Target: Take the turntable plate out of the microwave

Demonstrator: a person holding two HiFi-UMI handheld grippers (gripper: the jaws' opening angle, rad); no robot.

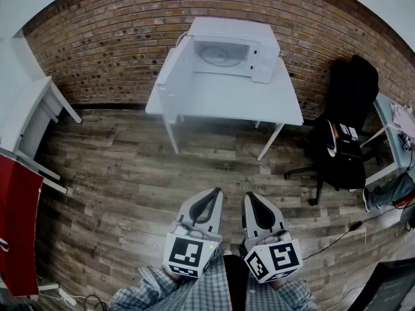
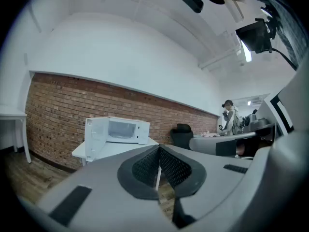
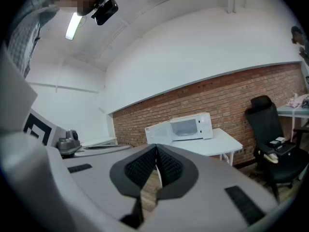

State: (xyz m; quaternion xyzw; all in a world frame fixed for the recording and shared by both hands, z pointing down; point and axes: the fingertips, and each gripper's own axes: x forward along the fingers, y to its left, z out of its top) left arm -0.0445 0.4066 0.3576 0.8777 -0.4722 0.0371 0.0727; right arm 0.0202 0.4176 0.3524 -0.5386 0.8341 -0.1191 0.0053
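A white microwave [image 1: 227,50] stands on a white table [image 1: 259,105] against the brick wall, its door [image 1: 170,76] swung open to the left. Inside it lies the round glass turntable plate [image 1: 219,56]. Both grippers hang close to my body, far back from the table over the wooden floor. My left gripper [image 1: 214,192] is shut with nothing between its jaws, and so is my right gripper [image 1: 248,195]. The microwave [image 2: 117,130] shows small and distant in the left gripper view, and the microwave [image 3: 186,126] likewise in the right gripper view.
A black office chair [image 1: 347,128] stands right of the table, with a white desk [image 1: 392,131] beyond it. Another white desk [image 1: 35,118] sits at the left, and a red panel [image 1: 16,225] below it. A person [image 2: 229,116] stands far off in the left gripper view.
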